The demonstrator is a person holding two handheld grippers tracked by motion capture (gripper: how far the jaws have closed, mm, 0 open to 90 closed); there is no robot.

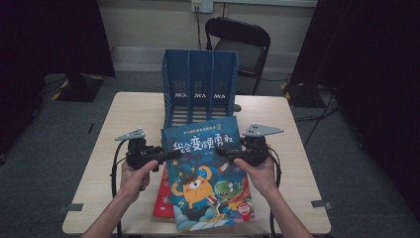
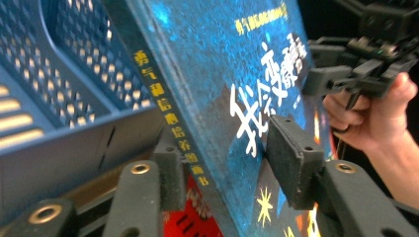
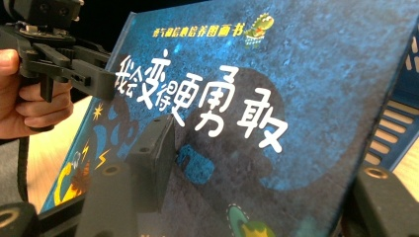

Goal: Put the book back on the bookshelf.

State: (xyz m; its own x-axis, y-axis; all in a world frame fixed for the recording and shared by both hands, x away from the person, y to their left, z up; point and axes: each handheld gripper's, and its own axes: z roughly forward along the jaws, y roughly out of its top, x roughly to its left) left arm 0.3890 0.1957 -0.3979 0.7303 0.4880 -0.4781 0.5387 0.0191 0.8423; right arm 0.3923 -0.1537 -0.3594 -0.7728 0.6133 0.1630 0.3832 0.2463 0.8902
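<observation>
A blue picture book (image 1: 205, 168) with a cartoon monster on its cover is held over the table, its top edge tilted up toward the blue file rack (image 1: 199, 84). My left gripper (image 1: 171, 154) is shut on the book's spine edge, one pad under the spine and one on the cover (image 2: 291, 153). At the opposite edge my right gripper (image 1: 223, 154) is shut on the book too, with a pad (image 3: 153, 158) pressed on the cover. Under the blue book lies a red book (image 1: 162, 203), flat on the table.
The three-slot file rack stands upright at the back middle of the light wooden table (image 1: 124, 114). Behind the table is a black chair (image 1: 242, 44). Bare tabletop lies to the left and right of the books.
</observation>
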